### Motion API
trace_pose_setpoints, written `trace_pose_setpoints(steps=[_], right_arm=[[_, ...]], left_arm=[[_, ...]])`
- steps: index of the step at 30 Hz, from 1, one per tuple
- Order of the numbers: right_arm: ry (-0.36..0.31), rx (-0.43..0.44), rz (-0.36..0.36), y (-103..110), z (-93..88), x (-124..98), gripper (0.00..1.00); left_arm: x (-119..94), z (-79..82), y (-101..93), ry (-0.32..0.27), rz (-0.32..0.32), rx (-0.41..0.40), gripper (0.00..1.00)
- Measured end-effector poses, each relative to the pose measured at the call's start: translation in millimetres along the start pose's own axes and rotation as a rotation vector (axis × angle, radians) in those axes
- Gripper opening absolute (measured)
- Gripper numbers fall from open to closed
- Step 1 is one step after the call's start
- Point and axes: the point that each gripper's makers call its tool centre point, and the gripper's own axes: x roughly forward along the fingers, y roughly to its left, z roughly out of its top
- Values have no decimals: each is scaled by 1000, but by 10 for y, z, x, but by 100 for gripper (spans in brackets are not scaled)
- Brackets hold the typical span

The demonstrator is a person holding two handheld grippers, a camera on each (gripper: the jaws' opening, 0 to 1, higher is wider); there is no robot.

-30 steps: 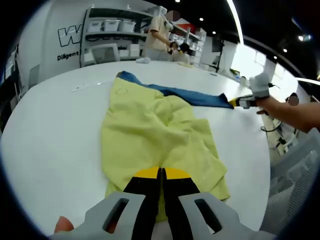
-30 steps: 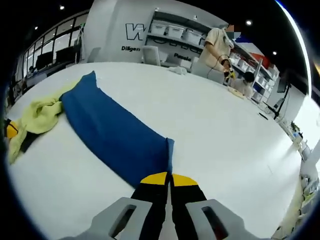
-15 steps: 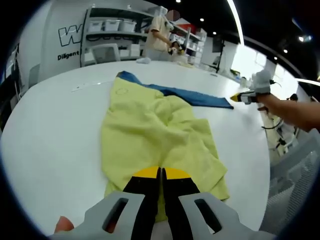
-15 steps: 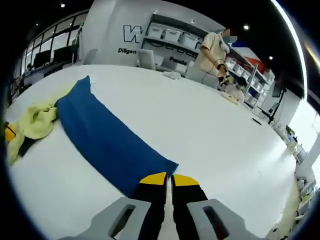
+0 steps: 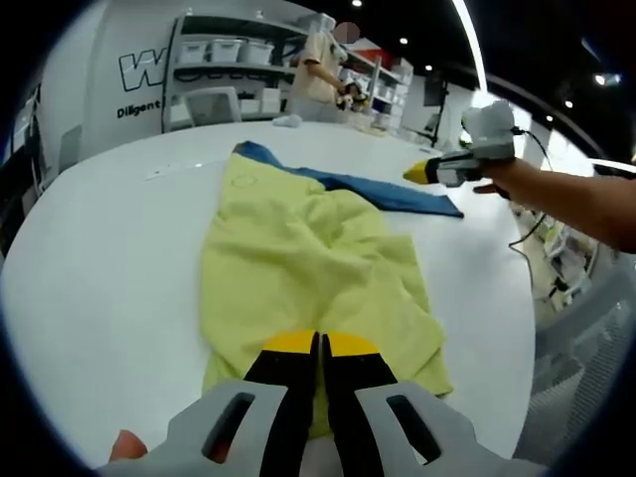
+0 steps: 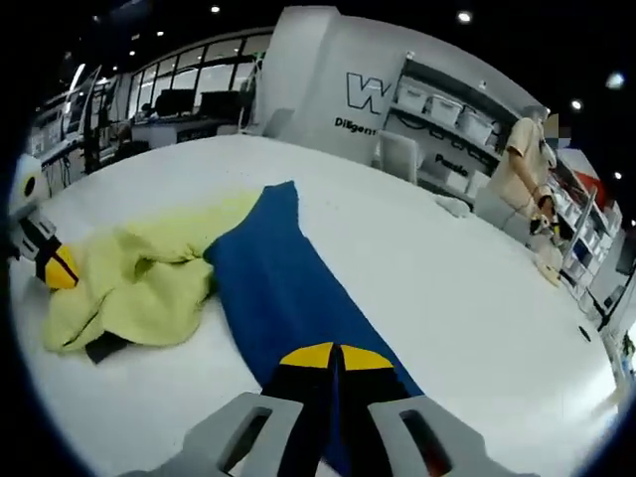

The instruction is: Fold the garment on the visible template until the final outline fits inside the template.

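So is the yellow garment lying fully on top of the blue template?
No, the crumpled yellow garment covers just one end of the long blue fabric template.

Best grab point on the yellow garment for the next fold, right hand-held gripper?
Probably the free side edge of the crumpled yellow fabric garment facing the right hand-held gripper. That edge lies loose on the white table, off the blue cloth template, so jaws could slide under from that side. The left hand-held gripper, jaws shut, sits at the near hem.
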Motion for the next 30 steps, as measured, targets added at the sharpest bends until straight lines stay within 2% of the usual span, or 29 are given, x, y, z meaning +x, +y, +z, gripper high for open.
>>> trace_pose_setpoints(steps=[4, 10, 15, 22, 30], right_arm=[[-9, -59, 75, 265, 262, 275, 0], [-19, -148, 132, 525, 614, 660, 0], [22, -195, 158, 636, 649, 913, 0], [52, -224, 210, 858, 659, 1122, 0], [25, -264, 281, 1192, 837, 1301, 0]], left_arm=[[-6, -19, -37, 2, -3, -7, 0], [-7, -44, -93, 7, -10, -21, 0], [-16, -60, -135, 3, -14, -50, 0], [-21, -93, -255, 8, -31, -77, 0], [-28, -116, -370, 10, -26, -127, 0]])
